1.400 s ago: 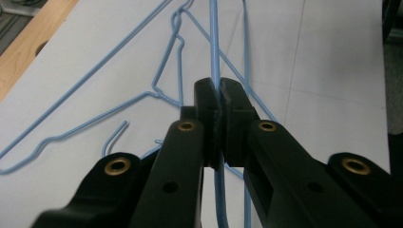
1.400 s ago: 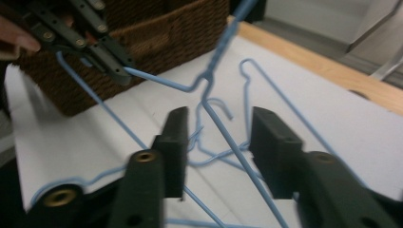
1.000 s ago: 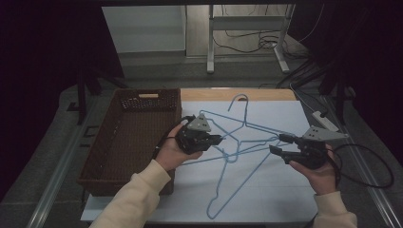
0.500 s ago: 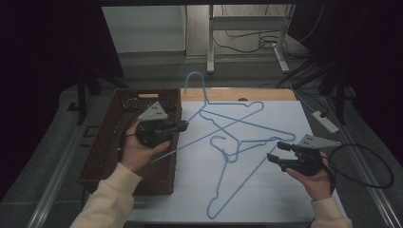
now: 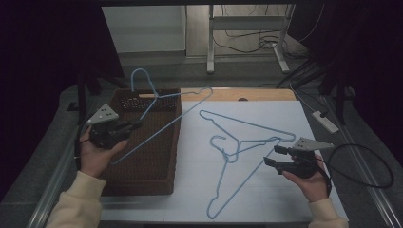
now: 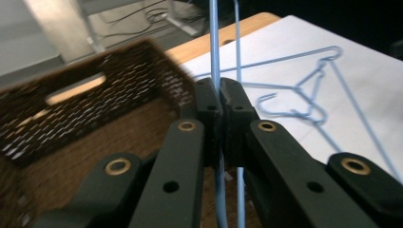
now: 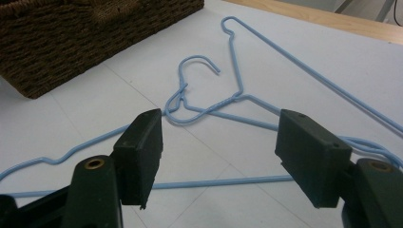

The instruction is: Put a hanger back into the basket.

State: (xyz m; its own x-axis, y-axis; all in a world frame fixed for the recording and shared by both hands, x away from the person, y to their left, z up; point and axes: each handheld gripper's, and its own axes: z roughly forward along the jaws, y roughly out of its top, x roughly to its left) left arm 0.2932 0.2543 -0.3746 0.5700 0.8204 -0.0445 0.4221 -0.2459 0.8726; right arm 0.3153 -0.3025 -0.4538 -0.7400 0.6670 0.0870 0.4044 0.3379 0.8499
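Observation:
My left gripper (image 5: 137, 125) is shut on the wire of a blue hanger (image 5: 155, 94) and holds it tilted above the brown wicker basket (image 5: 138, 184). In the left gripper view the jaws (image 6: 218, 90) pinch that hanger's wire (image 6: 214, 38), with the basket (image 6: 71, 118) behind. Two more blue hangers (image 5: 237, 147) lie crossed on the white sheet (image 5: 266, 199). At their right end my right gripper (image 5: 276, 156) is held low. Its jaws (image 7: 221, 142) are open, have widened a little, and touch nothing. The hangers (image 7: 199, 111) lie just beyond and below them.
A white power strip (image 5: 325, 121) lies off the table's right side. A black cable (image 5: 366, 166) loops from the right gripper. A strip of wooden tabletop (image 5: 247, 94) shows behind the sheet. Metal legs (image 5: 209, 42) and floor cables stand farther back.
My left gripper has carried its hanger leftward, from the middle of the sheet to above the basket. My right gripper has sunk slightly toward the lying hangers.

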